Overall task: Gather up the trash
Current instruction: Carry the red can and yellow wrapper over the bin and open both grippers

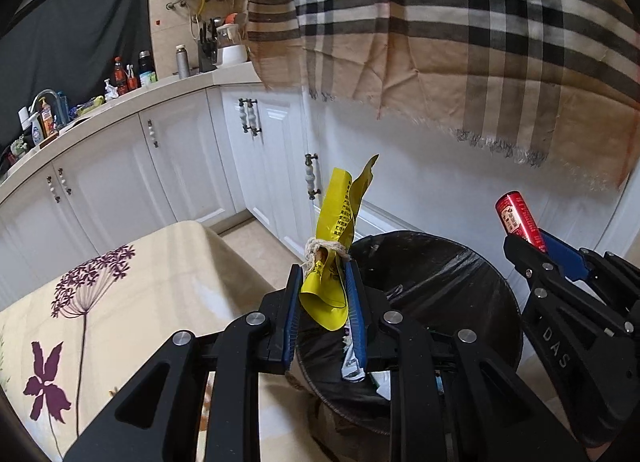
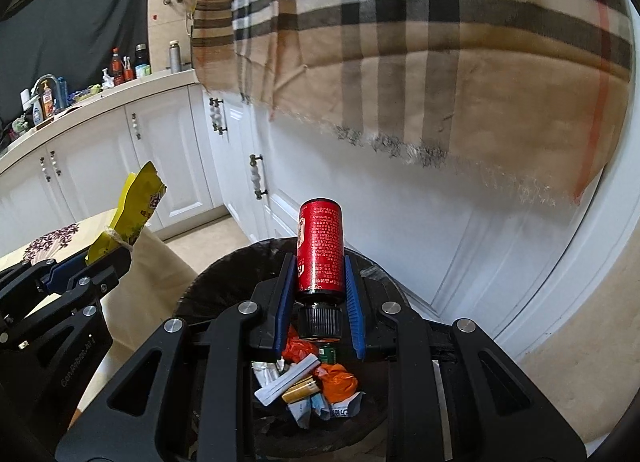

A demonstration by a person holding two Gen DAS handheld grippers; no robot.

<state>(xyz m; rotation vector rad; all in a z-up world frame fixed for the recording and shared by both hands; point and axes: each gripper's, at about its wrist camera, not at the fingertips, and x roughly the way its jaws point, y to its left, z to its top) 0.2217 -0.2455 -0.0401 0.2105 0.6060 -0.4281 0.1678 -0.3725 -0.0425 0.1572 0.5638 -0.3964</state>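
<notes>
Kitchen bin (image 2: 224,274) sits under both clamped grippers: left gripper (image 1: 325,298) pinches yellow wrapper (image 1: 336,230), right gripper (image 2: 318,294) the red bottle (image 2: 320,250); release only once each is centred over the opening.

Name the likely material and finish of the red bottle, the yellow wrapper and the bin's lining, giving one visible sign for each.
Red bottle: probably glossy plastic or a foil label; it shines, with a ribbed black cap.
Yellow wrapper: thin printed plastic film; it creases and curls.
Bin lining: black plastic bag; wrinkled, with shiny highlights.

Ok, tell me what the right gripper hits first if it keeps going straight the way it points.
Probably the far rim of the black trash bin, or the white cabinet door just beyond; depth is unclear. The right gripper points over the bin.
</notes>
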